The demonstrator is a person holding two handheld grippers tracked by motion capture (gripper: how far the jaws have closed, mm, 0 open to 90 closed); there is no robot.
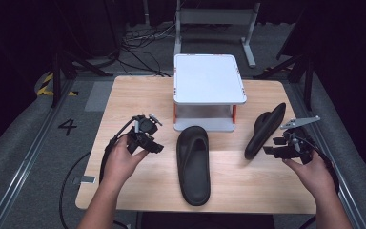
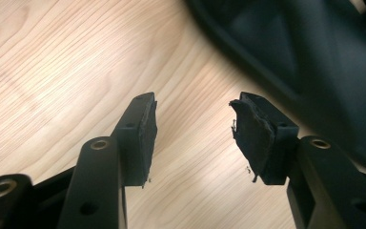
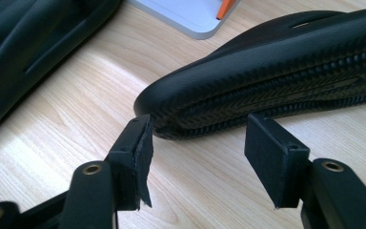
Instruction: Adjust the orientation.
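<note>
Two black slippers lie on the wooden table [image 1: 124,95]. One slipper [image 1: 193,164] rests flat, sole down, in the middle. The other slipper [image 1: 265,130] stands tilted on its edge at the right, its ribbed sole [image 3: 286,86] toward my right gripper. My left gripper [image 1: 153,146] is open just left of the flat slipper [image 2: 314,62], nothing between its pads [image 2: 145,138]. My right gripper [image 1: 272,149] is open, its jaws a little short of the tilted slipper's heel end, one to each side of it.
A white two-level rack [image 1: 209,78] with orange posts stands at the table's back centre, just behind the flat slipper. Its lower shelf corner [image 3: 190,16] lies beyond the tilted slipper. Cables trail off the table's left side.
</note>
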